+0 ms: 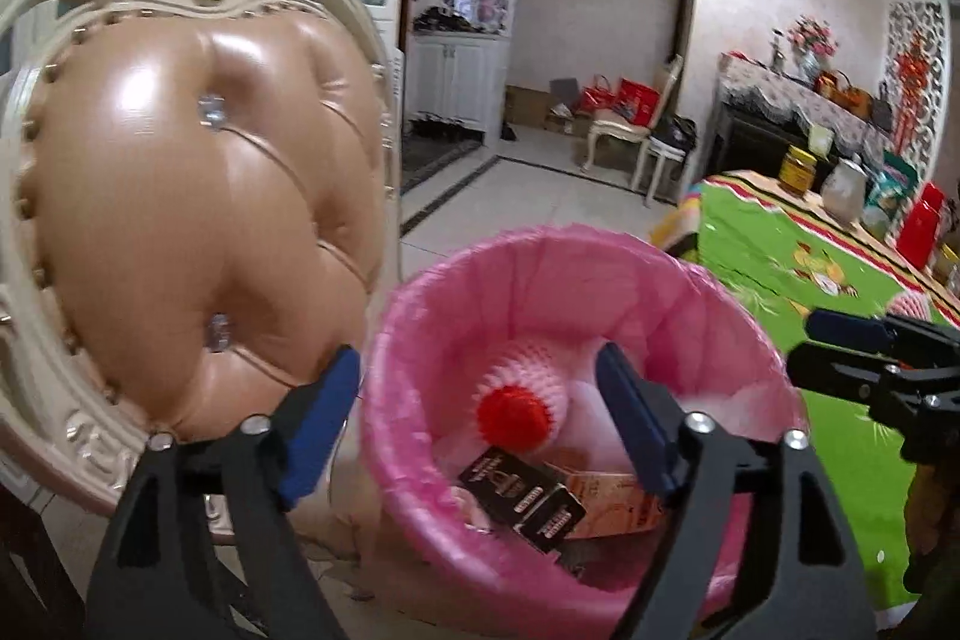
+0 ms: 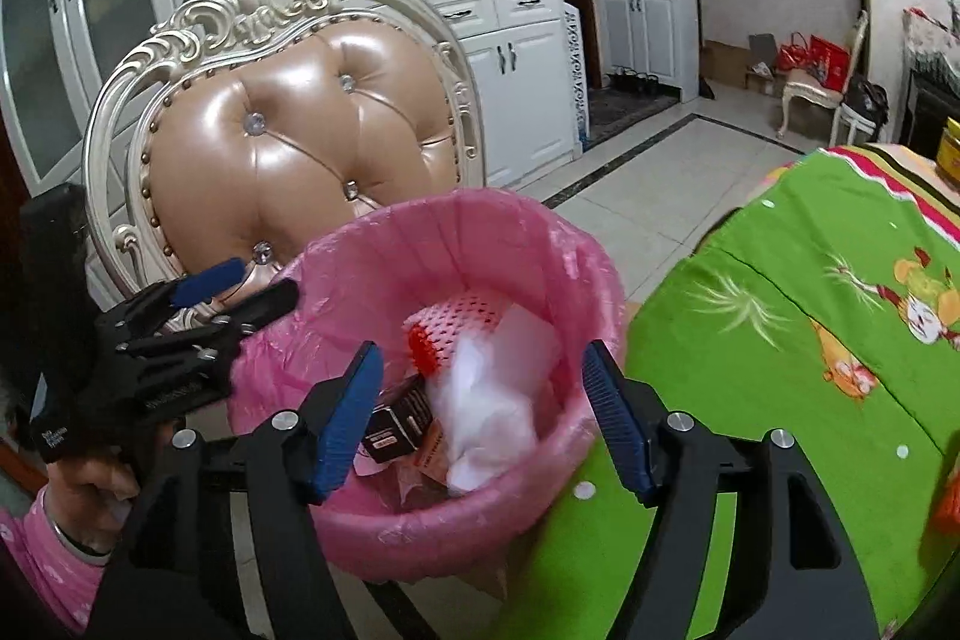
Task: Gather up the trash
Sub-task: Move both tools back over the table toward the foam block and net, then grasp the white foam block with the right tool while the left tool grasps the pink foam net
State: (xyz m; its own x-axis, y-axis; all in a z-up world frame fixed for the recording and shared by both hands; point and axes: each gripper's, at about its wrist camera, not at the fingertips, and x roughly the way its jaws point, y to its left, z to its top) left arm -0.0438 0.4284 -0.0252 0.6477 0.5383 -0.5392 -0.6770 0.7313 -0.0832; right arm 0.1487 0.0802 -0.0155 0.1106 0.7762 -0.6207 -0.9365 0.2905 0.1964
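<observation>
A bin lined with a pink bag point(image 1: 708, 304) point(image 2: 564, 244) stands beside the table. Inside lie a pink foam fruit net with a red end point(image 1: 516, 400) point(image 2: 456, 322), a black carton point(image 1: 516, 496) point(image 2: 399, 424), white crumpled plastic point(image 2: 492, 406) and a tan box point(image 1: 606, 505). My left gripper point(image 1: 480, 424) is open and empty, above the bin's near left rim; it also shows in the right wrist view point(image 2: 240, 286). My right gripper point(image 2: 483, 412) is open and empty over the bin's near side; it also shows at the right edge of the left wrist view point(image 1: 840, 334).
An ornate chair with a tan tufted back point(image 1: 192, 220) point(image 2: 300, 148) stands close behind the bin. A table with a green cartoon cloth point(image 1: 780, 244) point(image 2: 810, 316) is on the right, carrying jars and boxes point(image 1: 846, 187). White cabinets point(image 2: 492, 10) line the far wall.
</observation>
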